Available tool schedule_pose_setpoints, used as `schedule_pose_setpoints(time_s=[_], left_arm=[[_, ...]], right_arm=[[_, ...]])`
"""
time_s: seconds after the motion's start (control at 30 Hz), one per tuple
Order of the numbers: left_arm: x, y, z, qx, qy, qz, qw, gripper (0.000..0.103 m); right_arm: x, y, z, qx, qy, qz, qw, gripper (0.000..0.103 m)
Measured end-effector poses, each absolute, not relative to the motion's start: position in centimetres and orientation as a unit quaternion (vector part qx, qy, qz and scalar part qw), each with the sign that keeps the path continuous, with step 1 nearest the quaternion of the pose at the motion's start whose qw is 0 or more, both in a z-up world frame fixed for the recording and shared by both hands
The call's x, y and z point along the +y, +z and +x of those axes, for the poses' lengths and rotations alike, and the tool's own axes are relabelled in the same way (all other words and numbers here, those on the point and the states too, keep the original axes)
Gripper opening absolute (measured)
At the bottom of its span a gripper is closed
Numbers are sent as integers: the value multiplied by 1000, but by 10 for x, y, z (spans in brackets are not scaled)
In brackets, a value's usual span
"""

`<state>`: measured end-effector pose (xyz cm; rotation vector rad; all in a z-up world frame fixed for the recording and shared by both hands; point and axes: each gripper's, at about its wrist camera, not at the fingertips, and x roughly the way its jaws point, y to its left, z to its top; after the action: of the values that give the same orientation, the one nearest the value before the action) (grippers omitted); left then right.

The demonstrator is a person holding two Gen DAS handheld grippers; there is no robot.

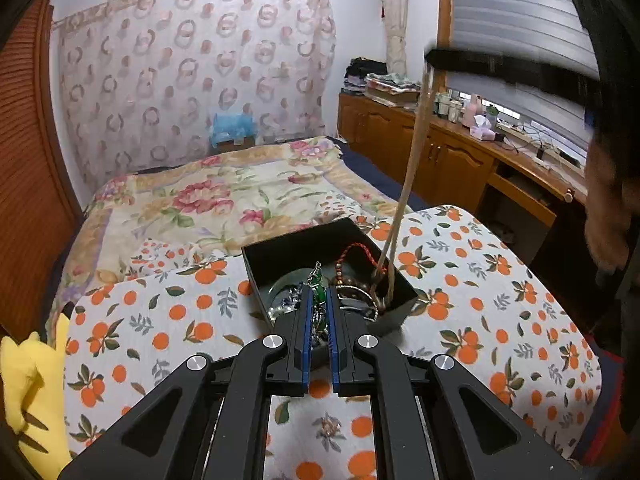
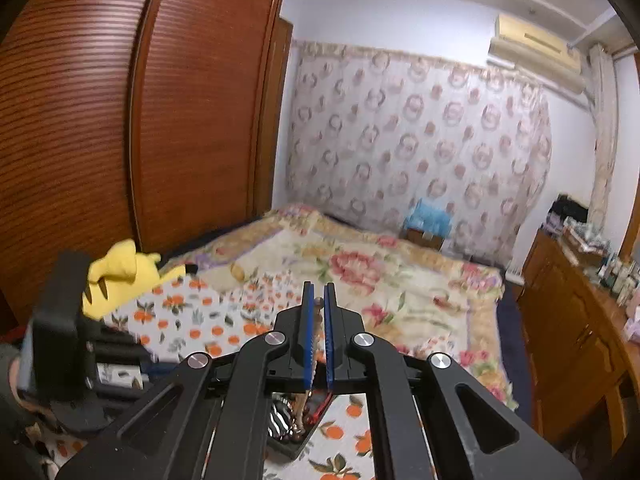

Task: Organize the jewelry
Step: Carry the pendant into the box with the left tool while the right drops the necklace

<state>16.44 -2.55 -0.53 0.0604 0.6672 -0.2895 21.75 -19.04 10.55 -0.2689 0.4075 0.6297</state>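
Observation:
A black open box (image 1: 280, 254) sits on the orange-print tablecloth (image 1: 160, 320) and holds tangled jewelry: a red cord with beads (image 1: 352, 254), brown bead bracelets (image 1: 352, 284) and silver pieces. My left gripper (image 1: 319, 300) is over the box's near side, shut on a green pendant piece (image 1: 319, 294). My right gripper (image 2: 316, 312) is raised high above the box, shut on a long tan chain (image 1: 404, 188) that hangs taut down into the box. The chain shows between the pads in the right wrist view (image 2: 317, 328). The box corner (image 2: 296, 436) shows below.
A bed with a floral blanket (image 1: 224, 196) lies beyond the table. A yellow plush toy (image 1: 32, 384) sits at the table's left edge. A wooden cabinet and desk (image 1: 452, 156) with bottles stand at right. A wardrobe (image 2: 140, 120) is at left.

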Motion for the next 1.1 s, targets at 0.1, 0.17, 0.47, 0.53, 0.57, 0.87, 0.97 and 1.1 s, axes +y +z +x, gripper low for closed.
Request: schedule_pose_setpoints(time_s=[0.1, 0.17, 0.47, 0.53, 0.57, 0.87, 0.97, 1.1], left_arm=[[-24, -10, 170, 330, -143, 26, 933, 6], [-24, -14, 174, 333, -144, 25, 931, 6], [-29, -18, 196, 342, -144, 37, 928, 6], [-30, -18, 203, 344, -143, 39, 927, 6], [-31, -19, 207, 344, -142, 41, 927, 6], [-33, -20, 228, 349, -137, 40, 926, 6], [-32, -21, 227, 350, -138, 35, 926, 6], [-30, -22, 212, 349, -138, 38, 926, 7]], right_arm=[[-184, 76, 222, 224, 313, -132, 913, 6], [-183, 54, 227, 244, 316, -132, 907, 6], [-175, 1, 238, 300, 334, -122, 885, 6], [-176, -3, 239, 305, 338, -114, 883, 6], [-177, -4, 240, 307, 339, -110, 882, 6], [-183, -10, 236, 314, 339, -103, 881, 16], [-187, -10, 232, 314, 338, -98, 882, 16], [-195, -13, 217, 317, 343, -93, 879, 16]])
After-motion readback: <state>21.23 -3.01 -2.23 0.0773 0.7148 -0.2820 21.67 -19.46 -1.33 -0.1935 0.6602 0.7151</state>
